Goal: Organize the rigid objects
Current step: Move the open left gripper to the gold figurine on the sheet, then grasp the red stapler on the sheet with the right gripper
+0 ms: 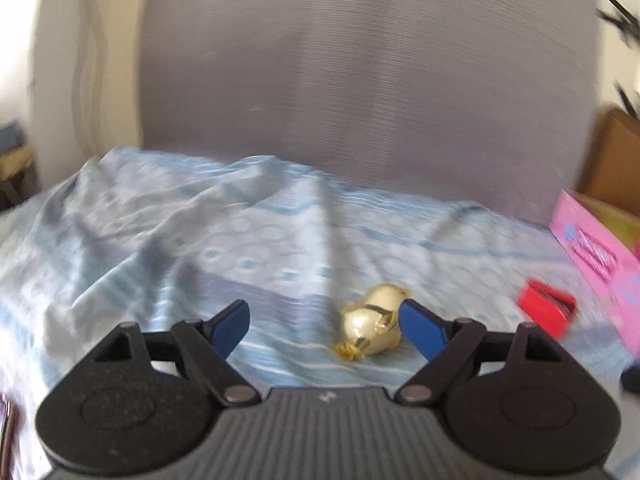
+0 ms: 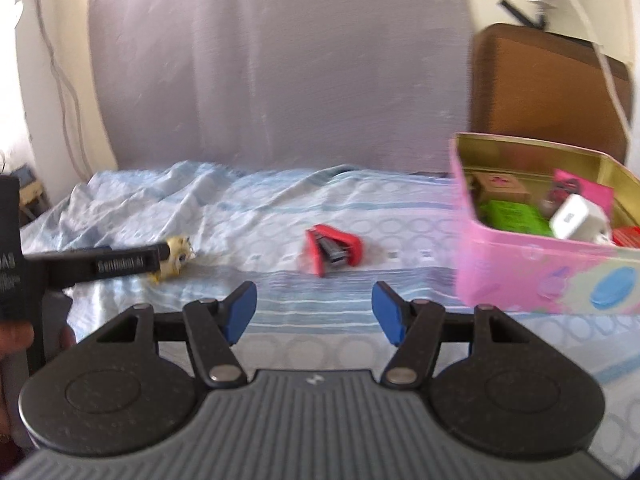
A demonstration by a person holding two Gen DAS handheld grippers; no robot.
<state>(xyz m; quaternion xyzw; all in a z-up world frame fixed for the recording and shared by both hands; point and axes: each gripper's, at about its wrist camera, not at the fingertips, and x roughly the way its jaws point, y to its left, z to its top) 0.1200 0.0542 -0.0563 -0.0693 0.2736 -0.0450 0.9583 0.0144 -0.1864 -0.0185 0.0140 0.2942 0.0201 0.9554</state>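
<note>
Bed with rumpled blue patterned sheet (image 2: 304,208); gold figurine (image 1: 372,322), red stapler (image 2: 334,250), pink tin (image 2: 540,276) on it

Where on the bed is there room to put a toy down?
Bare sheet lies in front of the red stapler, and on the rumpled stretch left of the gold figurine. It is crowded inside the pink tin.

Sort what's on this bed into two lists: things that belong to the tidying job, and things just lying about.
Belongs to the job:
gold figurine, between the open left gripper fingers, not gripped
red stapler, ahead of the open right gripper
pink tin, already holding small items

Just there:
blue patterned sheet
brown case behind the tin
</note>
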